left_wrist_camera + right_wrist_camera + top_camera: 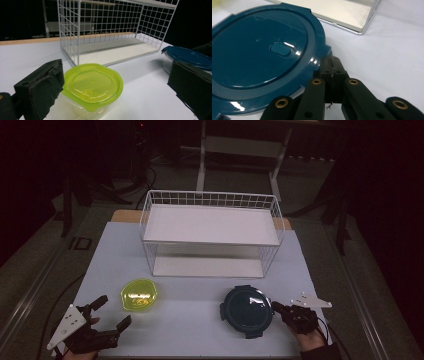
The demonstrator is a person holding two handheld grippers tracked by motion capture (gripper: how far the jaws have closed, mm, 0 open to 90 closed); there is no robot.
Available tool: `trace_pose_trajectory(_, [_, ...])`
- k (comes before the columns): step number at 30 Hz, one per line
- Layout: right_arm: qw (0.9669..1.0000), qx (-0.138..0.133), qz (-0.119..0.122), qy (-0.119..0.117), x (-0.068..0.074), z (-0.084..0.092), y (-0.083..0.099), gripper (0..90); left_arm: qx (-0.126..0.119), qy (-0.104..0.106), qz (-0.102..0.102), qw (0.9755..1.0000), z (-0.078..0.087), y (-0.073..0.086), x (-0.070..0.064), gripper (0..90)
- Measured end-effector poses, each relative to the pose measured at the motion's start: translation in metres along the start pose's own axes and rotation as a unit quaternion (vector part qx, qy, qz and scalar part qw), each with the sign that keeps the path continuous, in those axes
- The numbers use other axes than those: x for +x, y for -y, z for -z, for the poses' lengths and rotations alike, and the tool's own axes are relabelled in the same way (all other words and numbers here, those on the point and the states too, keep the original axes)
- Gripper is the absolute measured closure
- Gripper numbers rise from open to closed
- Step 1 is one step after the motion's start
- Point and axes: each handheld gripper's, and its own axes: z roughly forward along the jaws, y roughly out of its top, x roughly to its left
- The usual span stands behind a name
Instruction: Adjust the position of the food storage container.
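We are keeping the left gripper (pixel 111 312) spread wide, with the round clear plastic container with the yellow-green lid (pixel 92 86) sitting just ahead of its jaws, in front of the white wire two-shelf rack (pixel 210 232). We are pressing the right gripper (pixel 278 307) together, its tips touching the rim of the round glass container with the dark blue lid (pixel 264 55), also in front of the rack.

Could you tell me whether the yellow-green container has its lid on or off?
On: the yellow-green lid sits flat atop the clear container.
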Motion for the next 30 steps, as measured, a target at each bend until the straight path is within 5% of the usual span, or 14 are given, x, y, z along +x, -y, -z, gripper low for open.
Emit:
trace_pose_trajectory(16, [0.9998, -0.006, -0.014, -0.011, -0.001, -0.003, -0.001, 90.0, 0.004, 0.003, 0.0, 1.0, 0.0, 0.0, -0.001, 0.0])
trace_pose_trajectory(30, [0.9995, -0.006, 0.003, -0.03, 0.013, -0.011, -0.005, 90.0, 0.004, 0.005, -0.001, 1.0, -0.001, 0.0, -0.001, 0.0])
